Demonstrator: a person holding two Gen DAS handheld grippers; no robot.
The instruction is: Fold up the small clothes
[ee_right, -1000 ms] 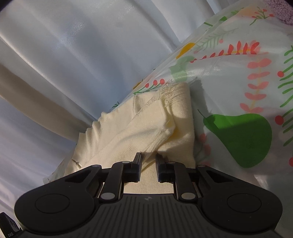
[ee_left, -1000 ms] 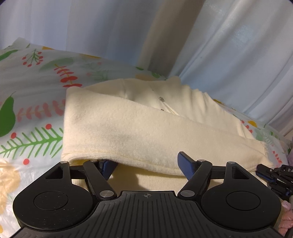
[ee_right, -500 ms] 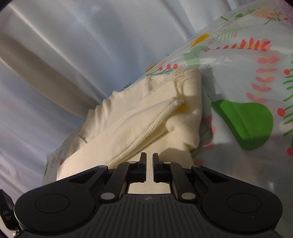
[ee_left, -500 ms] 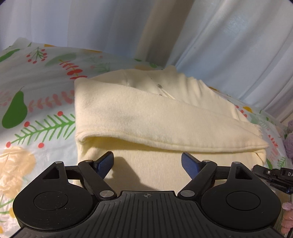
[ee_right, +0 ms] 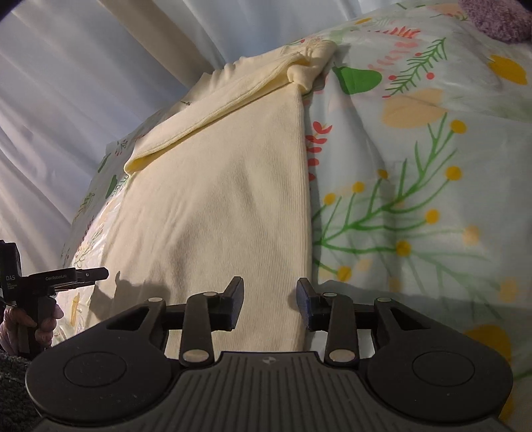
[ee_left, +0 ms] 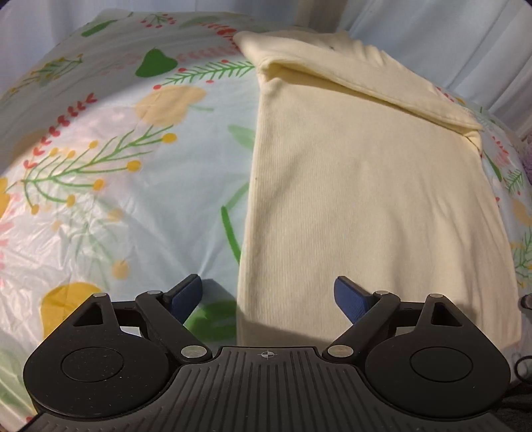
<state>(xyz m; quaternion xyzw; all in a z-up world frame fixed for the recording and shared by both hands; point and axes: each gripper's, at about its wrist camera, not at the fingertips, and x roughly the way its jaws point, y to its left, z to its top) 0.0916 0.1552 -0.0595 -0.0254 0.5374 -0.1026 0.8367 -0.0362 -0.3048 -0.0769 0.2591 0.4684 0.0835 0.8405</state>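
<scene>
A cream knitted garment (ee_left: 365,186) lies flat on the floral sheet, with a band folded down across its far end (ee_left: 359,69). My left gripper (ee_left: 267,297) is open and empty, hovering over the garment's near left corner. In the right wrist view the same garment (ee_right: 226,199) shows, with the folded band (ee_right: 232,96) at the far end. My right gripper (ee_right: 269,304) is open and empty, above the garment's near right edge. The left gripper (ee_right: 99,274) also shows at the left of that view.
The floral sheet (ee_left: 116,186) covers the surface on both sides of the garment (ee_right: 415,199). Pale curtains (ee_right: 83,83) hang behind. A purple fuzzy item (ee_right: 495,20) lies at the far right corner.
Both grippers have pulled back from the far fold to the garment's near end. The right gripper has opened. The folded band now lies flat at the far end.
</scene>
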